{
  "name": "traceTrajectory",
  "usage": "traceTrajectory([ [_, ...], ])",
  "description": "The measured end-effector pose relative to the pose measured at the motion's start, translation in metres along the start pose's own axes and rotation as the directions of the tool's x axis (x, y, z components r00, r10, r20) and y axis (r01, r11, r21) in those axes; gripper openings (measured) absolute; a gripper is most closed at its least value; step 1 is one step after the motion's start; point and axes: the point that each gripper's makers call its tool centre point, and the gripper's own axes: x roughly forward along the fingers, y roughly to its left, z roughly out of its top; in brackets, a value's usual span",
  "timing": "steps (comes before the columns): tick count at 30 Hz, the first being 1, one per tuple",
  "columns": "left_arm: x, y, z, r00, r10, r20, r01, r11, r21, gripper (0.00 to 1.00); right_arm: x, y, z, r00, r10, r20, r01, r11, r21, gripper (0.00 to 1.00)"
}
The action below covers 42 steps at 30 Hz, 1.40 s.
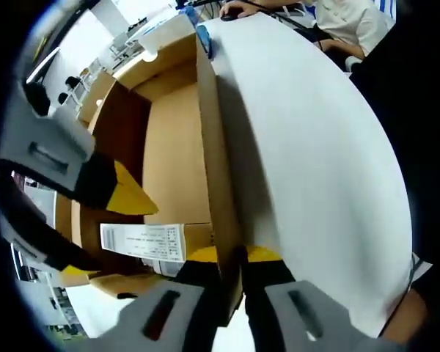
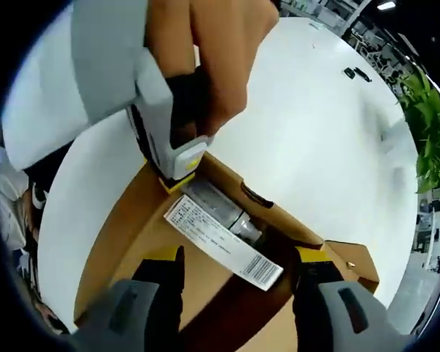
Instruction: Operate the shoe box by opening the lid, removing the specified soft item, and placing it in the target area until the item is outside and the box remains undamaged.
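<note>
A brown cardboard shoe box (image 1: pixel 176 147) lies on the white table. A white barcode label (image 1: pixel 143 242) is on its end. My left gripper (image 1: pixel 231 258) is shut on a thin cardboard edge of the box, one yellow tip on each side. In the right gripper view a hand (image 2: pixel 213 59) holds that left gripper (image 2: pixel 182 167) at the box's (image 2: pixel 132 235) rim. My right gripper (image 2: pixel 238 260) is open, its jaws straddling the labelled end near the label (image 2: pixel 224 242). It enters the left gripper view from the left (image 1: pixel 101 233). A grey cylindrical thing (image 2: pixel 224 207) sits behind the label; I cannot tell what it is.
The white table (image 1: pixel 315 147) stretches wide to the right of the box. A person (image 1: pixel 345 22) sits at its far end. Small dark objects (image 2: pixel 356 72) lie far off on the table (image 2: pixel 315 110), and a green plant (image 2: pixel 433 132) stands beyond its edge.
</note>
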Motion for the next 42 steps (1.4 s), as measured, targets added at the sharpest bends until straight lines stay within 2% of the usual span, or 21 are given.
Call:
traceTrajectory([
  [3, 0.000, 0.000, 0.000, 1.000, 0.000, 0.000, 0.000, 1.000, 0.000, 0.07, 0.001, 0.000, 0.000, 1.000, 0.002, 0.000, -0.002, 1.000, -0.002, 0.51],
  [6, 0.000, 0.000, 0.000, 1.000, -0.001, 0.000, 0.001, 1.000, 0.006, 0.07, 0.008, 0.007, -0.004, 0.998, 0.055, -0.012, -0.055, 0.998, -0.020, 0.42],
  [9, 0.000, 0.000, 0.001, 1.000, -0.002, 0.001, 0.002, 1.000, 0.005, 0.07, 0.008, 0.009, -0.008, 0.998, 0.061, -0.018, -0.061, 0.997, -0.045, 0.39],
  [13, 0.000, 0.000, 0.001, 1.000, -0.002, 0.002, 0.002, 1.000, 0.005, 0.07, 0.007, 0.010, -0.012, 0.998, 0.062, -0.022, -0.063, 0.997, -0.034, 0.37],
  [17, 0.000, 0.001, 0.001, 1.000, 0.000, 0.004, 0.000, 1.000, 0.005, 0.07, 0.004, 0.014, -0.022, 0.997, 0.066, -0.042, -0.065, 0.998, 0.007, 0.32],
  [19, 0.000, 0.001, 0.002, 1.000, -0.003, 0.005, 0.003, 1.000, 0.003, 0.07, 0.001, 0.022, -0.033, 0.996, 0.064, -0.065, -0.061, 0.996, 0.058, 0.29],
  [26, 0.000, 0.001, 0.002, 1.000, -0.002, 0.004, 0.002, 1.000, 0.003, 0.07, -0.005, 0.040, -0.050, 0.998, 0.046, -0.048, -0.036, 0.979, 0.200, 0.24],
  [28, 0.001, 0.001, 0.002, 1.000, -0.001, 0.003, 0.001, 1.000, 0.003, 0.07, -0.007, 0.046, -0.055, 0.998, 0.041, -0.050, -0.029, 0.971, 0.236, 0.24],
  [31, 0.000, 0.001, 0.001, 1.000, -0.001, 0.003, 0.001, 1.000, 0.002, 0.07, -0.010, 0.054, -0.064, 0.998, 0.026, -0.060, -0.005, 0.945, 0.327, 0.23],
  [36, 0.000, 0.000, 0.001, 1.000, -0.001, 0.003, 0.001, 1.000, 0.000, 0.07, -0.015, 0.065, -0.078, 0.997, -0.006, -0.072, 0.036, 0.909, 0.415, 0.22],
  [42, 0.000, 0.001, 0.001, 1.000, -0.001, 0.003, 0.001, 1.000, -0.001, 0.07, -0.022, 0.081, -0.100, 0.994, -0.037, -0.102, 0.085, 0.847, 0.525, 0.22],
])
